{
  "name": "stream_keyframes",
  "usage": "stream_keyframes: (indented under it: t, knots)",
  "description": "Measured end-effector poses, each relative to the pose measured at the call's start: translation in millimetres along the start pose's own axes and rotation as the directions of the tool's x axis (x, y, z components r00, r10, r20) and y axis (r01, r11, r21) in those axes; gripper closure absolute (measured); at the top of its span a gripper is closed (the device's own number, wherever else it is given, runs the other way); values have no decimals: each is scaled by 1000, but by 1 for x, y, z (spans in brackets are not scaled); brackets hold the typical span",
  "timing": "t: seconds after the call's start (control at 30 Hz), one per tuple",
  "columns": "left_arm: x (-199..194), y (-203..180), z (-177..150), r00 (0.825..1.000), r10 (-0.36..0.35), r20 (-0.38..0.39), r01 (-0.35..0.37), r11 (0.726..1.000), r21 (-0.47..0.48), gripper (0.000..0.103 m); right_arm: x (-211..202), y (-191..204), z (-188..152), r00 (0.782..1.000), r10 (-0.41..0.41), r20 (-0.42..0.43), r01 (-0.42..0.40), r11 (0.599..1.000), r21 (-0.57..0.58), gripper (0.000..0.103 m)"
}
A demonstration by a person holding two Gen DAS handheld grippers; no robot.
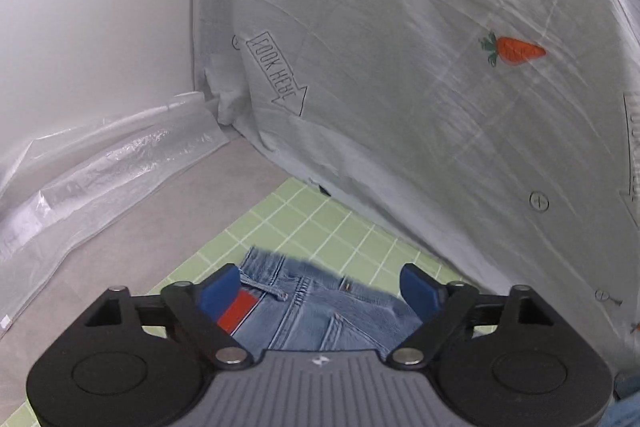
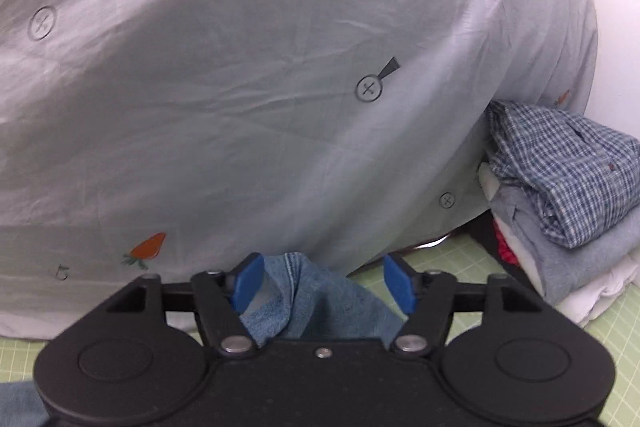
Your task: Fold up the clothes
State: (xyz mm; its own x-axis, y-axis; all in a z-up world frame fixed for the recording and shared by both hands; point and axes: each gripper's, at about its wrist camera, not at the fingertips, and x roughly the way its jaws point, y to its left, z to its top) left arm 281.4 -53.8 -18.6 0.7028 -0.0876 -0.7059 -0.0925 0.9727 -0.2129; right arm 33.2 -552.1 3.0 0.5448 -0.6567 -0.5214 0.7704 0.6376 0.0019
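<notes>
Blue denim jeans [image 1: 320, 311] lie on the green checked mat [image 1: 304, 223], waistband and a red label showing just under my left gripper [image 1: 320, 281]. Its blue pads [image 1: 222, 287] stand wide apart, open, with no cloth pressed between them. In the right wrist view a rumpled fold of the same denim [image 2: 320, 299] rises between the fingers of my right gripper [image 2: 324, 279]. That gripper is open too; its pads [image 2: 398, 283] stand clear of the cloth on the right side.
A grey sheet printed with carrots [image 1: 400, 67] hangs like a wall right behind the mat. A stack of folded clothes topped by a blue plaid shirt [image 2: 568, 167] stands at the right. Crinkled clear plastic [image 1: 100, 163] lies along the left wall on a grey floor.
</notes>
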Motion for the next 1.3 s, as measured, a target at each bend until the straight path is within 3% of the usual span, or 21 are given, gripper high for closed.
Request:
stream_keyframes:
  t: [0.1, 0.2, 0.3, 0.37, 0.5, 0.57, 0.6, 0.63, 0.73, 0.87, 0.97, 1.13, 1.27, 1.3]
  knots:
    - [-2, 28, -42, 989, 98, -112, -95, 995, 35, 13, -6, -2, -47, 992, 28, -123, -29, 1000, -7, 26]
    - [-8, 67, -87, 949, 210, -233, -214, 977, 10, 13, -19, -11, -98, 963, 40, -265, -37, 999, 15, 26]
    - [-22, 101, -116, 922, 251, -295, -281, 957, -64, 13, -42, -16, -139, 934, 50, -353, -46, 999, 19, 26]
    - [-26, 115, -128, 919, 231, -320, -285, 949, -133, 13, -57, -18, -156, 919, 53, -391, -48, 999, 22, 25]
    - [-25, 121, -144, 920, 105, -379, -203, 952, -227, 15, -83, -14, -173, 901, 82, -426, -67, 997, 49, 25]
    - [-27, 118, -150, 926, 67, -372, -169, 954, -249, 33, -94, -11, -173, 904, 95, -418, -84, 995, 45, 25]
    - [-29, 116, -153, 929, 52, -367, -156, 953, -259, 57, -99, -9, -170, 908, 95, -407, -89, 995, 35, 25]
    - [-30, 115, -156, 934, 50, -355, -152, 952, -267, 71, -105, -7, -169, 913, 93, -397, -91, 996, 24, 25]
    - [-37, 123, -163, 948, -5, -319, -105, 939, -327, 85, -123, -5, -166, 926, 90, -366, -97, 995, 0, 24]
    - [-52, 149, -168, 954, 13, -300, -129, 920, -371, 88, -144, -12, -175, 931, 100, -351, -102, 995, 13, 24]
    - [-67, 177, -175, 956, 10, -292, -138, 896, -422, 88, -159, -23, -192, 922, 114, -369, -108, 993, 37, 24]
    - [-94, 187, -179, 948, 123, -293, -219, 922, -320, 87, -178, -49, -219, 897, 145, -418, -131, 989, 62, 24]
    - [-113, 171, -179, 938, 192, -288, -264, 934, -239, 79, -178, -73, -218, 889, 165, -427, -137, 986, 95, 20]
    - [-118, 165, -179, 938, 204, -279, -271, 935, -228, 72, -176, -80, -214, 893, 168, -418, -137, 985, 103, 16]
